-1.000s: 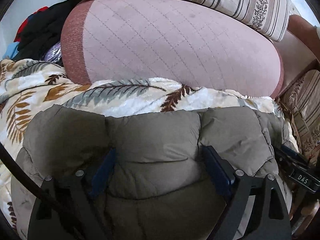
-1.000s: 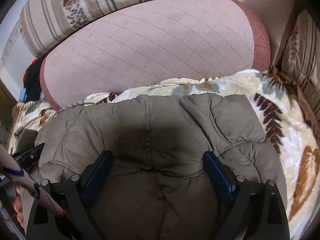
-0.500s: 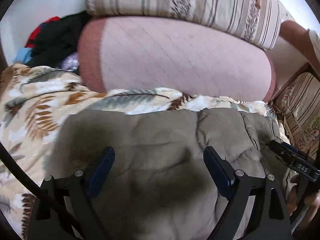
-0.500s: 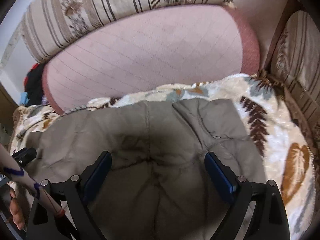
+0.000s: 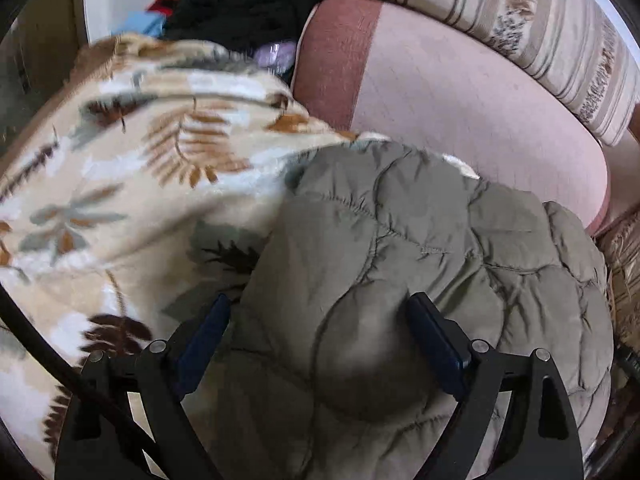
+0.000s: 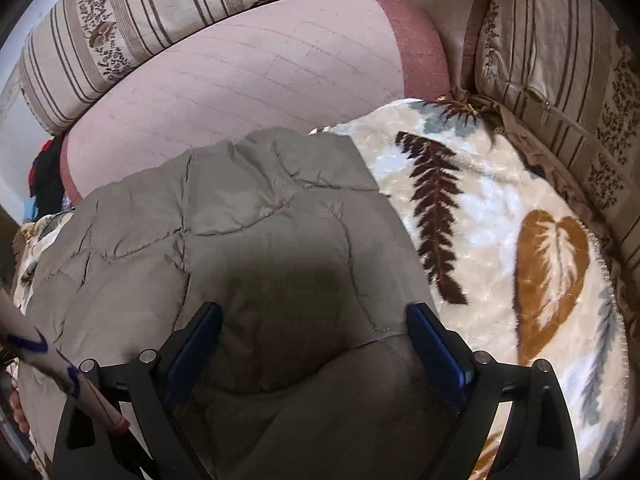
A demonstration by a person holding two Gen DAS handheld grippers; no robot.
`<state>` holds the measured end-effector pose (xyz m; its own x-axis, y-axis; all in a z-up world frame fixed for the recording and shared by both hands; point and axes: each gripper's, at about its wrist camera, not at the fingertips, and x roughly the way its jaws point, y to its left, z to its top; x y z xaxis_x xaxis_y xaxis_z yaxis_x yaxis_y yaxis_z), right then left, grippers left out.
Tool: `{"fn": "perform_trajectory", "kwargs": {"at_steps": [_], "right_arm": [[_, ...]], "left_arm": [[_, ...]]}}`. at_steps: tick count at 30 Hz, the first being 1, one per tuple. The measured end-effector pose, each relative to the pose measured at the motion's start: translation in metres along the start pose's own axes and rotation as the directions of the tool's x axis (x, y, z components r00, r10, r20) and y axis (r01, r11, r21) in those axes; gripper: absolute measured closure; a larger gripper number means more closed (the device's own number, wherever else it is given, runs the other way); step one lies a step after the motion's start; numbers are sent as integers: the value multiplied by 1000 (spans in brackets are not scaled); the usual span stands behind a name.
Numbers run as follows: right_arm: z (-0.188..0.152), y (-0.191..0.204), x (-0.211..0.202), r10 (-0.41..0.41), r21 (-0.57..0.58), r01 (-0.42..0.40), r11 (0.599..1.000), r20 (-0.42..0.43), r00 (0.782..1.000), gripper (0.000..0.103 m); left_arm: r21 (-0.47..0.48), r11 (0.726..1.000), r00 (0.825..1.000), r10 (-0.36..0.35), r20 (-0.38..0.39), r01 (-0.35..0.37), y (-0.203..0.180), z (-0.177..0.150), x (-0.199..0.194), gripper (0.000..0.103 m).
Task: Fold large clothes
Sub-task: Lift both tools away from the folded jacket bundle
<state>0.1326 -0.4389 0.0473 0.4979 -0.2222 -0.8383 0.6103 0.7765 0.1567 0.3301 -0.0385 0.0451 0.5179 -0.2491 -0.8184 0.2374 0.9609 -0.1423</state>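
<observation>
No readable text, label, brand or number shows in either view. The only marks are blue scribbles on a pale tube (image 6: 48, 376) at about 8 o'clock in the right wrist view, and they spell nothing legible.

Counted beside the pink bolster (image 6: 248, 80): one olive quilted jacket (image 6: 248, 248); one leaf-print blanket (image 6: 500, 240); two striped cushions (image 6: 160, 12) (image 6: 560, 80); one heap of dark clothes (image 5: 240, 12); two grippers (image 5: 316, 344) (image 6: 316, 344).
</observation>
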Motion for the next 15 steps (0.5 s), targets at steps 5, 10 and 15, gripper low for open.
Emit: {"fn": "perform_trajectory", "kwargs": {"at_steps": [5,10,15], "right_arm": [[-17,-8,-43,-4,-17,5,1000,70,998,8],[-50,-41,-28,-13,73,14,997,-14,1000,7],[-51,-61,-40,46,212,-40,976,-22,999,7]], "left_arm": [[96,995,996,32,87,-40,4,-23,-38,13],[35,997,997,68,19,-69,28,-47,-21,12],[45,996,996,70,48,-72,18,-47,-58,12]]}}
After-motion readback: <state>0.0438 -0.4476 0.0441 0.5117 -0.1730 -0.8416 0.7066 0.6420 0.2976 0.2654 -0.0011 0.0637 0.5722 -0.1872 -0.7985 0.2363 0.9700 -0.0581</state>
